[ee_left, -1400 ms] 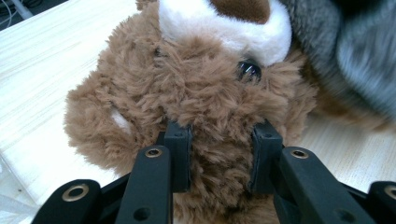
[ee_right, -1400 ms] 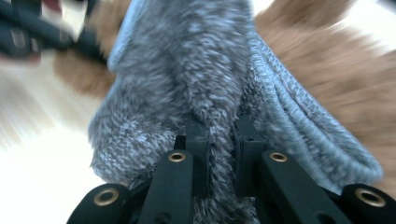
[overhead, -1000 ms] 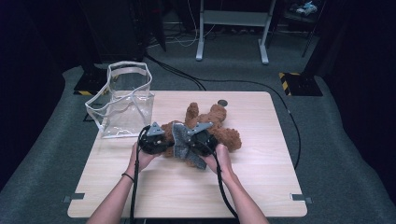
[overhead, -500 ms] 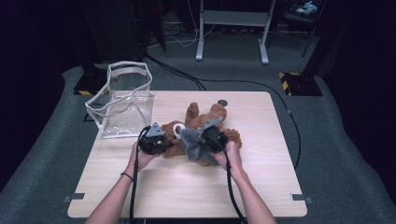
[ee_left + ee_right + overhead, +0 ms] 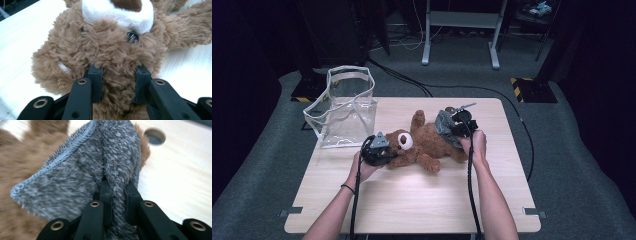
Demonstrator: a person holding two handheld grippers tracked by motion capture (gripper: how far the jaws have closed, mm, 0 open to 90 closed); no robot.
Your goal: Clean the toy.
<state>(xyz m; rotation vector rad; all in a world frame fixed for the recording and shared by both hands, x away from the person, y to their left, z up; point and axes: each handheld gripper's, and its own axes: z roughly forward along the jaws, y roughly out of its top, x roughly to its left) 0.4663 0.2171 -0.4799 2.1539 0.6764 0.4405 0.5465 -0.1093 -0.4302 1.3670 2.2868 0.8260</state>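
Note:
A brown teddy bear [image 5: 427, 145] lies on its back on the wooden table [image 5: 412, 200], head toward the left. My left gripper [image 5: 391, 151] is shut on the fur of its head; in the left gripper view the pads [image 5: 96, 82] press into the head of the bear [image 5: 110, 47] just below its eyes and white muzzle. My right gripper [image 5: 449, 128] is shut on a fuzzy grey cloth [image 5: 443, 125] held above the bear's legs. In the right gripper view the grey cloth [image 5: 82, 170] is pinched as a fold between the jaws of my right gripper [image 5: 117, 195], with brown bear fur [image 5: 15, 157] behind it.
A clear plastic bag [image 5: 344, 107] stands open at the table's far left corner. A round hole in the tabletop [image 5: 155, 136] lies just past the cloth. Cables trail from both grippers toward the near edge. Dark floor and a metal stand [image 5: 462, 30] lie beyond the table.
My right gripper has carried the grey cloth from the bear's middle to the right and farther away, over its legs. The left gripper and the bear's head have stayed put.

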